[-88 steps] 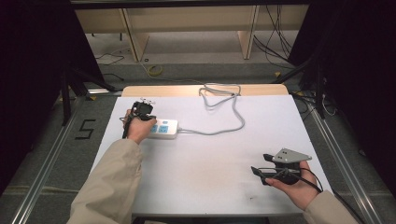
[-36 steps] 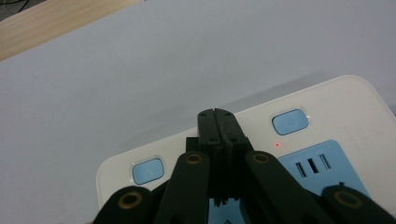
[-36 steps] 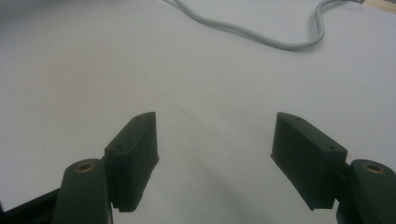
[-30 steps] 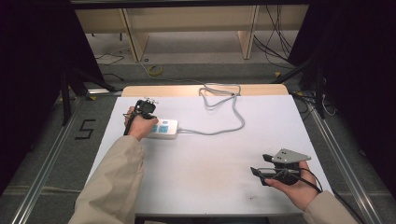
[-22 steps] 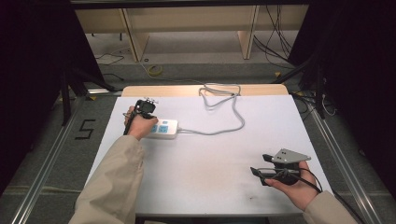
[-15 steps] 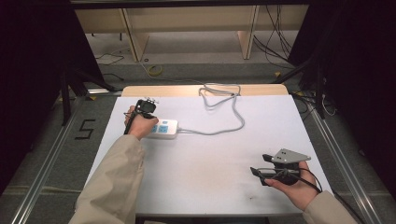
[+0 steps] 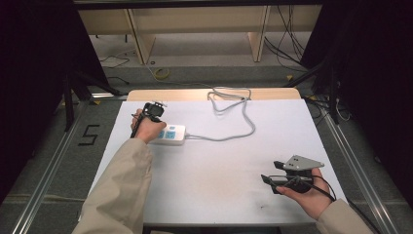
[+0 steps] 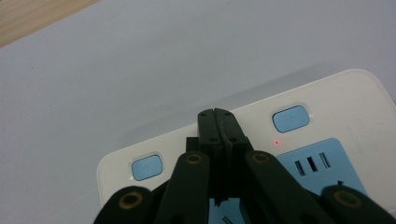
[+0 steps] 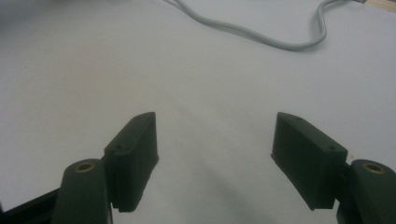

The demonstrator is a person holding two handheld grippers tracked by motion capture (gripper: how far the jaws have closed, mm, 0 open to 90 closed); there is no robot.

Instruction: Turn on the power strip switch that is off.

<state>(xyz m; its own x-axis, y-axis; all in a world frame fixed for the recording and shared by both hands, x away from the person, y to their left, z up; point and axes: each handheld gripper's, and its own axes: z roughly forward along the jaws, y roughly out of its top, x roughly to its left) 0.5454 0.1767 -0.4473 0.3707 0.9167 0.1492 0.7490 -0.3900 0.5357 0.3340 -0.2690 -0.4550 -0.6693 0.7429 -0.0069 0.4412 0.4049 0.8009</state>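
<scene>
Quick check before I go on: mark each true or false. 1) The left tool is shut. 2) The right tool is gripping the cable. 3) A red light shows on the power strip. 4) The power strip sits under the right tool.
1) The left tool is shut: true.
2) False: the right tool is open on nothing; the cable lies farther off.
3) True: a red dot glows on the power strip.
4) False: it sits under the left tool.

The white rectangular plastic power strip has light blue buttons, a light blue socket panel and a tiny red light. Its cord is pale grey. The table is white with a wooden edge. Both claws are black: left, right. The sleeves are beige.
</scene>
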